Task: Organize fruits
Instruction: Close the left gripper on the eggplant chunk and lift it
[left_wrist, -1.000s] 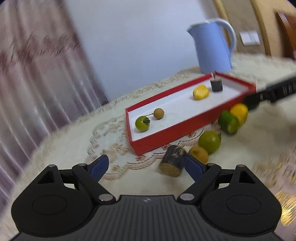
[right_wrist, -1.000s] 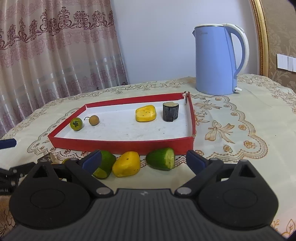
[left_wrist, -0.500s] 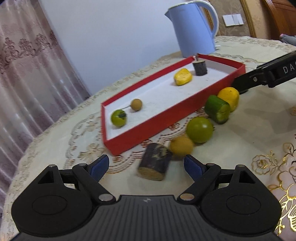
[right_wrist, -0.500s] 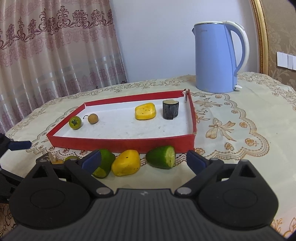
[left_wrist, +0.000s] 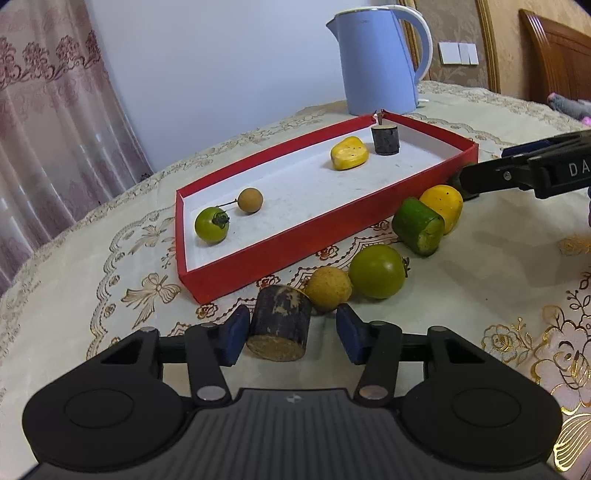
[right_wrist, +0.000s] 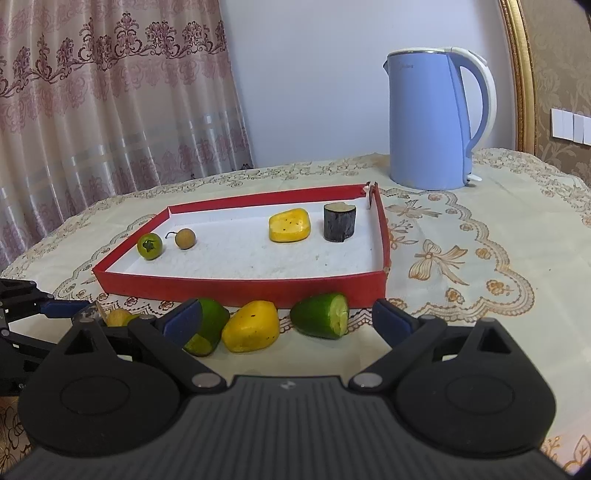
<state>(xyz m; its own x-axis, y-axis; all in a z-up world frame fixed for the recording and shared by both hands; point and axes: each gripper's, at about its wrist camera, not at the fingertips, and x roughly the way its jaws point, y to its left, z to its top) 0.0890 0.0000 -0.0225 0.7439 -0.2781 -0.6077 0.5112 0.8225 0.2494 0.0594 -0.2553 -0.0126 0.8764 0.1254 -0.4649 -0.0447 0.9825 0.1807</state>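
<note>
The left gripper (left_wrist: 288, 338) has just been closing its fingers around the dark sugarcane stub (left_wrist: 280, 326) lying on the desk (left_wrist: 92, 295) in front of the red tray (left_wrist: 280, 247), left pad touching, right pad not quite there. Just beyond sit a longan (left_wrist: 328, 293) and green tomato (left_wrist: 376, 271). The right gripper (right_wrist: 286, 323) hangs with fingers wide apart over the yellow fruit piece (right_wrist: 251, 331) and cucumber chunk (right_wrist: 320, 315); the blue kettle (right_wrist: 436, 118) stands behind.

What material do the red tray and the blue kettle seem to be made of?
Red tray: probably cardboard, matte; thin folded walls, one corner split open, white paper-like inside. Blue kettle: seemingly plastic, smooth with a soft sheen, white handle; a metal rim is possible.
</note>
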